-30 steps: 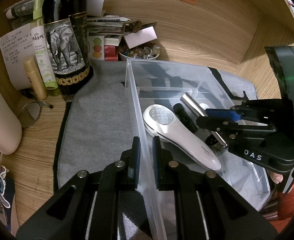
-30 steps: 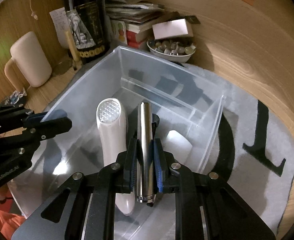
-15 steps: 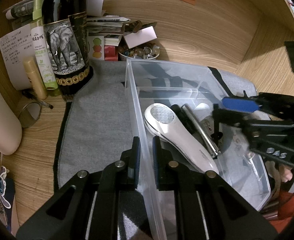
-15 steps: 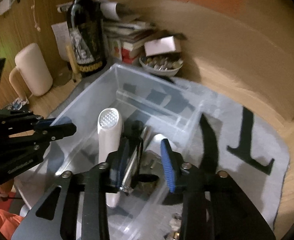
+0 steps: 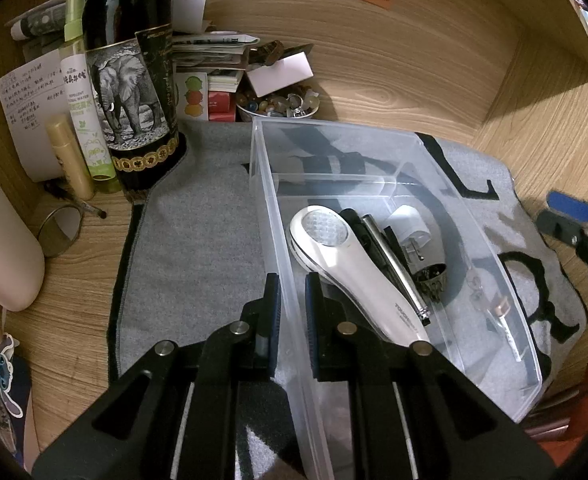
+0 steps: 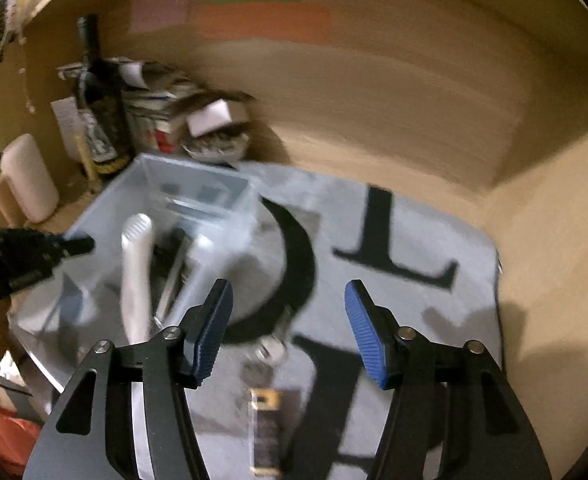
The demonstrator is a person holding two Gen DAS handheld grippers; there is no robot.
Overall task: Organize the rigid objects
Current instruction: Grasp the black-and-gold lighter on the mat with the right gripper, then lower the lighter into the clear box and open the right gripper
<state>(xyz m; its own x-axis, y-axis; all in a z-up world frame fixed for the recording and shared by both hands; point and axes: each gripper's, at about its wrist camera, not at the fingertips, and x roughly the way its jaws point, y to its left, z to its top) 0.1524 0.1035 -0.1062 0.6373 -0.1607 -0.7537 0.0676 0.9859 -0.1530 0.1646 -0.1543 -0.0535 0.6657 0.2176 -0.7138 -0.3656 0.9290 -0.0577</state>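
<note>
A clear plastic bin sits on a grey mat. Inside lie a white handheld device, a silver metal cylinder, a white plug and small items. My left gripper is shut on the bin's near left wall. My right gripper is open and empty above the mat, right of the bin; one of its fingers shows in the left wrist view. A small dark bottle and a keyring lie blurred on the mat below it.
A dark wine bottle, a green spray bottle, a gold tube, stacked books, a bowl of stones and a cream mug crowd the back left. Wooden walls enclose the back and right.
My right gripper let go of the silver cylinder, which now lies in the bin, opened wide and pulled out to the right over the mat. My left gripper stayed put.
</note>
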